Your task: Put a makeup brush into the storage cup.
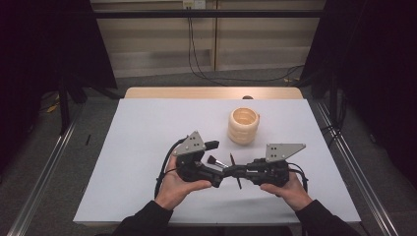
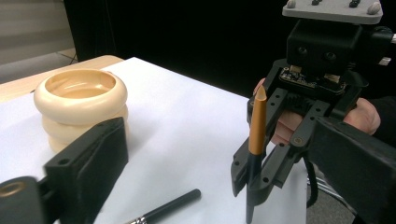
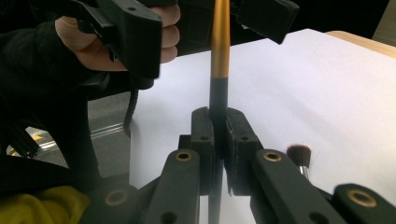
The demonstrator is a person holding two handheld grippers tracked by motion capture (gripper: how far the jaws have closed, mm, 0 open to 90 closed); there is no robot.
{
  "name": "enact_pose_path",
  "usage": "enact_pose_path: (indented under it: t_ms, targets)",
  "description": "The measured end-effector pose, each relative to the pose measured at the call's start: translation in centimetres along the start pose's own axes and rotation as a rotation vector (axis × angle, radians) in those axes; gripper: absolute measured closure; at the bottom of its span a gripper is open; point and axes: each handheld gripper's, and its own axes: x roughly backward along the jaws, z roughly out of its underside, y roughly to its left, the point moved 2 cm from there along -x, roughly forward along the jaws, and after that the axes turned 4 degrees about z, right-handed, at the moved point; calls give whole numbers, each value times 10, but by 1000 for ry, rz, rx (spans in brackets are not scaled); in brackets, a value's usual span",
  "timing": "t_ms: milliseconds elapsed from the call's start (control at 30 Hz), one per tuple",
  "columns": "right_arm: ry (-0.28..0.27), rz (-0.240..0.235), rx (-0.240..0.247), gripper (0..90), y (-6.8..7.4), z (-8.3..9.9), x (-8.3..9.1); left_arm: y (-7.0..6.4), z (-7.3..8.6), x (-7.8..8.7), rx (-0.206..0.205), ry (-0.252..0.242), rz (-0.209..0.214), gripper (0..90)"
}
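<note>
Near the front edge of the white table [image 1: 147, 147], the two grippers meet nose to nose. The right gripper [image 3: 218, 140] has its jaws pressed tight on a thin brush handle [image 3: 219, 56] — orange in its upper part, black where the pads bite it — and the handle stands upright between them. In the left gripper view that same handle [image 2: 257, 123] rises from the clamped jaws, its pale tip pointing up, with the person's right hand [image 2: 359, 114] wrapped behind the tool.

The left gripper [image 2: 219, 154] is spread wide, holding nothing; its jaws flank the held handle without touching it. Below it a second brush [image 2: 166, 210] lies flat on the table, its dark bristles [image 3: 299, 155] showing just beside the right gripper.

Both forearms come in low from the near side, hands level, each tool angled inward. A cream ringed pot [image 1: 243, 126] stands farther back on the table, well apart from both grippers.
</note>
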Motion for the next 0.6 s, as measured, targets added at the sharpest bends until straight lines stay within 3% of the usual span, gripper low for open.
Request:
enact_pose_path:
  t_ms: [167, 333, 467, 500, 600]
  targets:
    - [-7, 4, -1, 830, -1, -1, 2, 1, 1, 5, -14, -9, -42, 10]
    - [-13, 20, -1, 830, -1, -1, 3, 3, 2, 11, -10, -9, -48, 23]
    - [-15, 23, -3, 830, -2, -1, 4, 3, 4, 18, -30, -15, -108, 22]
    - [-15, 23, -3, 830, -2, -1, 4, 4, 5, 21, -30, -30, -95, 20]
    - [-16, 34, -6, 830, -3, -1, 5, 5, 8, 29, -39, -32, -114, 14]
